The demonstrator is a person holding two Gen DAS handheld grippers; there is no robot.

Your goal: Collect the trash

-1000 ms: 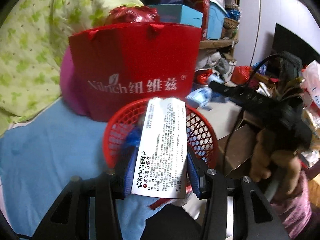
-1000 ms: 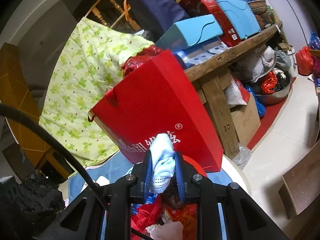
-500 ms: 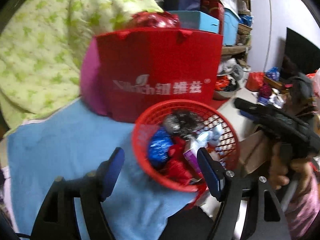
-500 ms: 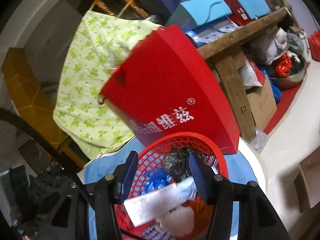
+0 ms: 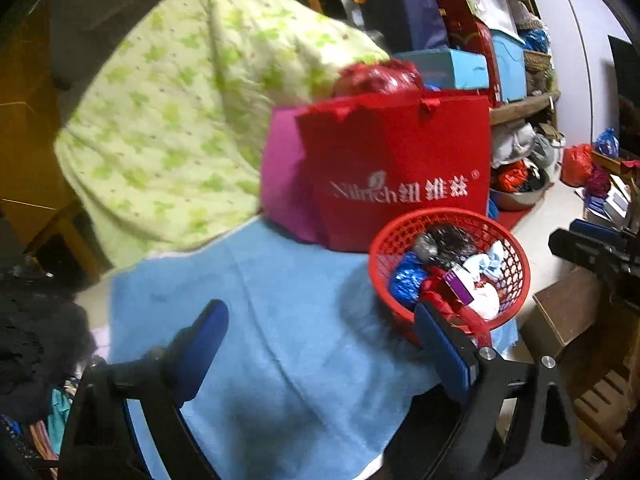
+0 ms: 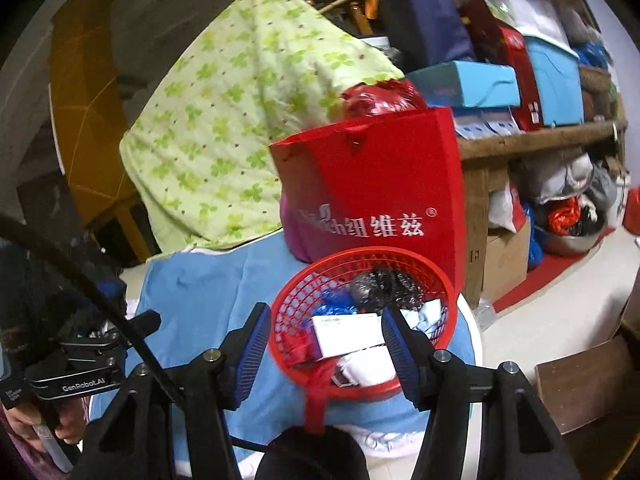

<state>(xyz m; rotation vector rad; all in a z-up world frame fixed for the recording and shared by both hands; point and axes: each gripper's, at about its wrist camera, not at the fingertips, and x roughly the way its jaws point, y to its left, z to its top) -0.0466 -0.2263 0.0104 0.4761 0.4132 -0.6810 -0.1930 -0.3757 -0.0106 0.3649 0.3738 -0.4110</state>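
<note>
The red basket (image 6: 362, 320) sits at the desk's right edge on the blue cloth (image 5: 280, 320), just in front of the red bag (image 5: 400, 176), and already holds the trash: a white box (image 6: 346, 334), a blue wrapper (image 5: 406, 280) and crumpled paper. The right tool (image 6: 322, 350) is nearer, its jaws opening astride the basket's near rim with nothing pinched. The left tool (image 5: 320, 344) is spreading wide and empty over bare cloth, the basket off to its right. No loose trash shows on the cloth, so any next pickup probably lies outside both views.
</note>
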